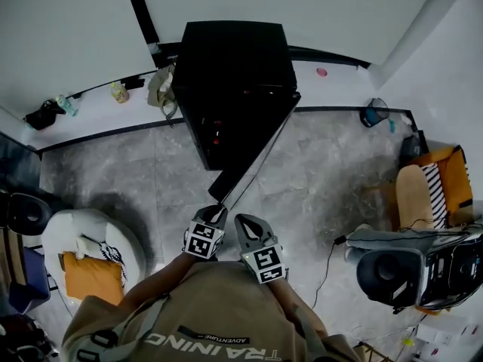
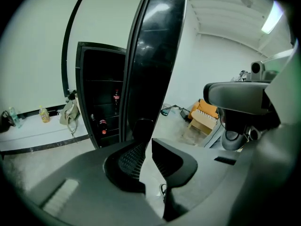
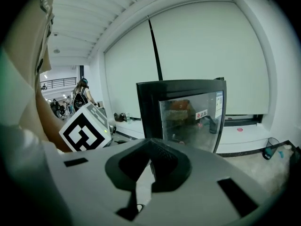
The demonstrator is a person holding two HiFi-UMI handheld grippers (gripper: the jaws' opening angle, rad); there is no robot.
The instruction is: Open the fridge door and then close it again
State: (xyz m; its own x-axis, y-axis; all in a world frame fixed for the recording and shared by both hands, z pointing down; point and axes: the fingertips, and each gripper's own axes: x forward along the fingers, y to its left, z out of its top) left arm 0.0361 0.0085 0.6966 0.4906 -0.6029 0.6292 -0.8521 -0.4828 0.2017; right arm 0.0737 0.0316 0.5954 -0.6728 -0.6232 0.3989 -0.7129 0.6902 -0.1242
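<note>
1. Black, glossy box-shaped fridge (image 1: 234, 74) stands against the white wall, its glass-fronted door (image 1: 260, 145) swung open.
2. Left gripper (image 1: 218, 213): ribbed pads narrowly apart, empty, near the door's edge.
3. Right gripper (image 1: 244, 220): jaws pinched together, empty.

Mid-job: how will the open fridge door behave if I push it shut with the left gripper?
The fridge door is a tall rigid panel, so it will likely swing as one piece, not flex. Its glossy face looks slippery, so the left gripper may slide. Bottles sit inside; a hard slam might rattle them.
</note>
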